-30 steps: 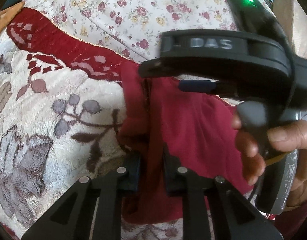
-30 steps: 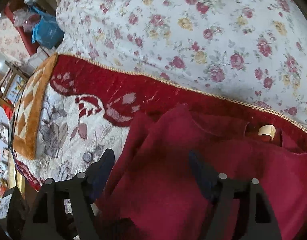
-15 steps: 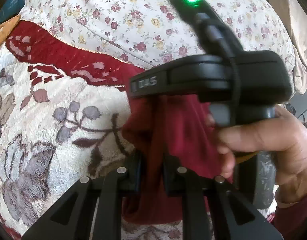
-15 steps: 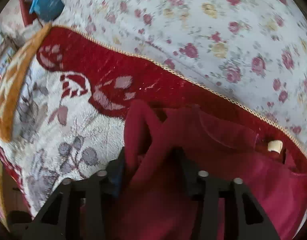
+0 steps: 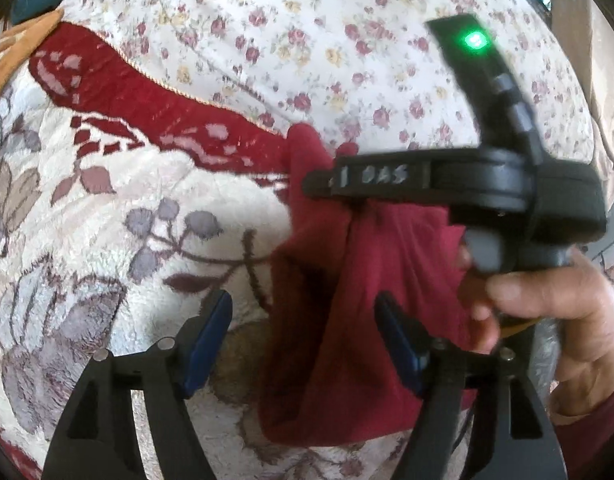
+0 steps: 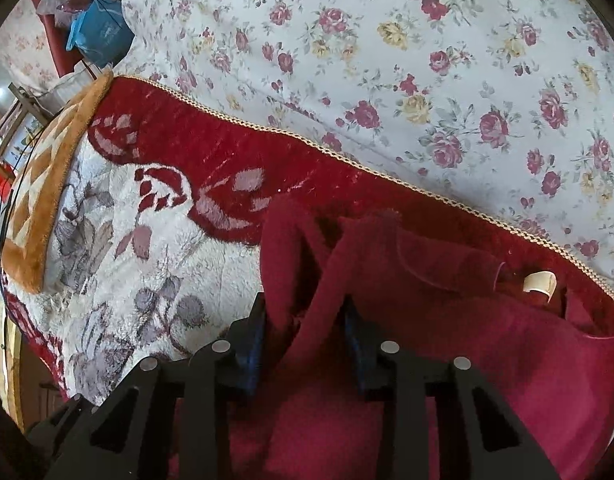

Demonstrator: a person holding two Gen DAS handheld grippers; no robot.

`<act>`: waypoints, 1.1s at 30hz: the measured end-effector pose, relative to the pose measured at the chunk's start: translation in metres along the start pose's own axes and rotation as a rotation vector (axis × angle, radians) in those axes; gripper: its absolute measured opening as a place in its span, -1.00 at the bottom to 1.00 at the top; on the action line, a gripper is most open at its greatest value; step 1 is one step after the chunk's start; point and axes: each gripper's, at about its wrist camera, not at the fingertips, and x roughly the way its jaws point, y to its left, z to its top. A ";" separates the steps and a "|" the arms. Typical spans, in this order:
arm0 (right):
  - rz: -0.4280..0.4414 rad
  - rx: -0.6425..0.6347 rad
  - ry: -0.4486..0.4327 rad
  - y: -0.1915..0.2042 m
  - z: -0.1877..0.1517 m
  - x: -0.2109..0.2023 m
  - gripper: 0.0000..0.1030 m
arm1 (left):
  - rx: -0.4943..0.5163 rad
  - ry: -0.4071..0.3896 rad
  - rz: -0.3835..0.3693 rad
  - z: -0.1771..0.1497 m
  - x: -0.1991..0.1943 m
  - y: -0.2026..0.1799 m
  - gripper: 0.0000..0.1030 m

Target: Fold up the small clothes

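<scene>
While the left tongs [image 5: 303,340] have just spread, letting go of the dark red fleece garment [image 5: 347,320], its fold hangs loose over the plush cream floral blanket [image 5: 107,240] on the bed. Right tongs [image 6: 303,340] have pressed together, pinching the garment's raised edge. Judgement: handover done; next fold is the right's.

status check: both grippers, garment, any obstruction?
Left gripper open, straddling the red garment. Right gripper shut on a raised fold. Right hand close alongside the left gripper.
</scene>
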 end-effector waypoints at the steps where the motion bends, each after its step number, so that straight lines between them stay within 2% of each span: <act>1: 0.004 0.001 0.001 0.000 0.000 0.000 -0.32 | 0.002 0.019 0.011 -0.001 0.004 0.000 0.41; 4: 0.011 0.000 0.000 0.000 0.000 0.000 -0.38 | -0.002 0.061 0.046 -0.002 0.016 0.001 0.41; 6: 0.013 -0.001 -0.003 0.000 -0.001 0.000 -0.40 | 0.003 0.057 0.052 -0.001 0.017 0.001 0.33; 7: 0.016 0.000 -0.004 -0.001 -0.001 0.000 -0.42 | 0.011 0.057 0.046 0.000 0.017 -0.001 0.02; 8: 0.019 0.002 -0.005 -0.001 -0.002 0.000 -0.43 | 0.016 0.068 0.022 0.001 0.018 -0.004 -0.41; 10: 0.029 0.008 -0.009 -0.003 -0.004 -0.001 -0.49 | 0.021 0.080 -0.021 0.001 0.019 -0.014 -0.69; 13: 0.050 0.028 -0.029 -0.009 -0.007 -0.010 -0.55 | 0.069 0.045 0.010 0.001 0.011 -0.028 -0.75; 17: 0.096 0.058 -0.065 -0.025 -0.009 -0.036 -0.56 | 0.071 0.011 -0.029 0.005 -0.007 -0.040 -0.78; 21: 0.125 0.073 -0.114 -0.046 -0.012 -0.077 -0.56 | 0.114 -0.004 -0.075 0.009 -0.027 -0.075 -0.78; 26: 0.065 0.080 -0.174 -0.082 -0.028 -0.128 -0.58 | 0.215 0.017 -0.113 0.012 -0.024 -0.139 -0.78; 29: 0.027 0.125 -0.190 -0.121 -0.044 -0.149 -0.60 | 0.278 0.028 -0.136 0.004 -0.017 -0.181 -0.78; 33: -0.011 0.222 -0.184 -0.181 -0.070 -0.156 -0.62 | 0.334 0.076 -0.175 -0.007 0.011 -0.230 -0.77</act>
